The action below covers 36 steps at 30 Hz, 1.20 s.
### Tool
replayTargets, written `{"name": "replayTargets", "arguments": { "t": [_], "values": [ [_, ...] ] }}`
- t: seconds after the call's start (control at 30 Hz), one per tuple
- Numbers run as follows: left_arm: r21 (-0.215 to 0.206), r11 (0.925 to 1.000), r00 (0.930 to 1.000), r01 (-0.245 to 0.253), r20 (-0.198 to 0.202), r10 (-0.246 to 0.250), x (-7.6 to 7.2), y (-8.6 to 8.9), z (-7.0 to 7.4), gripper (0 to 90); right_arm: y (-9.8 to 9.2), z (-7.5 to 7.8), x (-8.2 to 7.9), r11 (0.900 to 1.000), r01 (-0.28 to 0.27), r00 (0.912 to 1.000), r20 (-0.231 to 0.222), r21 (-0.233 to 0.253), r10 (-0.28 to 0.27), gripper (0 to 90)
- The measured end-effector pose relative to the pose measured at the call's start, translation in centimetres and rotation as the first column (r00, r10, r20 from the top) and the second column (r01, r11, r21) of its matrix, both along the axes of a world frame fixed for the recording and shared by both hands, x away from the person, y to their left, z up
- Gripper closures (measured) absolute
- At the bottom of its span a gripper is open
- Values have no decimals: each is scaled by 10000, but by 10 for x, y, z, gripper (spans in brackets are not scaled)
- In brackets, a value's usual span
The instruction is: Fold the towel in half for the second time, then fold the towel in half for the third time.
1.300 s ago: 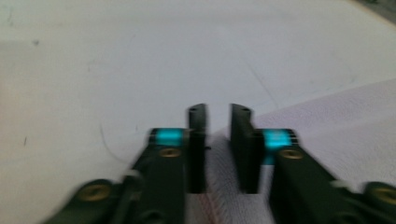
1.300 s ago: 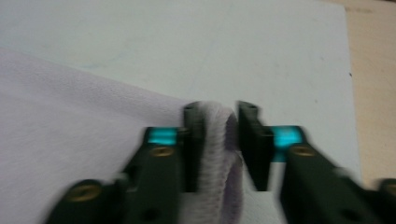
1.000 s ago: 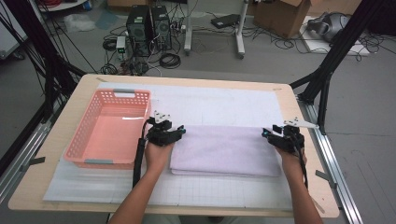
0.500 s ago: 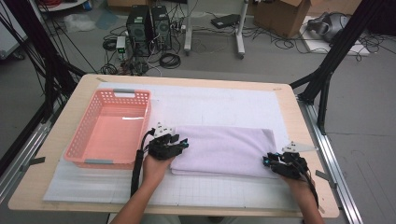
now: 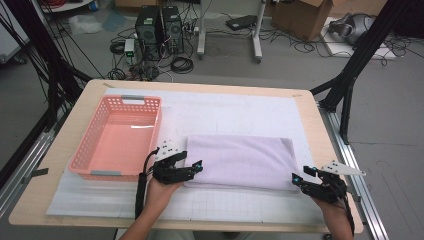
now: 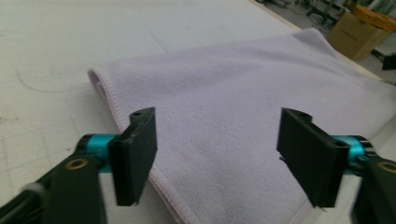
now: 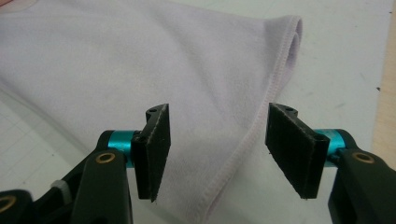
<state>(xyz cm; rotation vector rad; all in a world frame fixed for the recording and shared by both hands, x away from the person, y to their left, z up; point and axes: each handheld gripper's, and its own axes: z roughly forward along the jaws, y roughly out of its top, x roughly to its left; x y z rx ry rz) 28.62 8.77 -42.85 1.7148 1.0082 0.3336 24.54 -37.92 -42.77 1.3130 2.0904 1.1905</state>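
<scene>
where the wooden tabletop (image 5: 320, 125) spreads under the high view, a white gridded mat (image 5: 235, 112) covers most of it, and on the mat's left part sits a pink plastic basket (image 5: 120, 135) with perforated walls. just right of the basket, near the front of the mat, lies a folded lilac towel (image 5: 240, 161), flat and long, its long sides running left to right. the left claw (image 5: 192, 167), held in a hand (image 5: 159, 192) coming up from the bottom edge, sits at the towel's near-left corner, between the basket and the cloth; in the left gripper view its jaws stand wide apart, low over that corner, with the stitched hem passing beneath them and nothing clamped. the right claw (image 5: 300, 177) sits at the towel's near-right corner, close to the tabletop's right edge; in the right gripper view its jaws are likewise spread, straddling the folded edge and hem of the towel (image 7: 154, 65) without gripping it.
</scene>
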Motion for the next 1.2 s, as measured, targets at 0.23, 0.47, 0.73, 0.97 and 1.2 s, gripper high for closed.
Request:
{"name": "replayTargets", "arguments": {
  "t": [0.23, 0.47, 0.73, 0.97, 1.2],
  "values": [
    [-436, 9981, 9985, 443, 334, -429, -7, 1, 5, 205, 5, 10, -10, 9994, 334, 9951, 925, 45, -336, 204],
    [-423, 9986, 9979, 319, 573, -294, -12, 4, 7, 216, 2, 12, -12, 9997, 229, 9913, 1301, -118, -211, 188],
    [-281, 9992, 9980, 286, 568, -270, -14, 5, 6, 217, -5, 12, -15, 9986, 500, 9904, 1280, 146, -515, 184],
    [-304, 9989, 9979, 366, 540, -349, -15, 6, 6, 219, -4, 11, -14, 9991, 412, 9911, 1262, 104, -421, 185],
    [-217, 9994, 9981, 279, 552, -267, -16, 6, 5, 221, -3, 9, -13, 9994, 299, 9936, 1086, 150, -314, 185]
  ]
}}
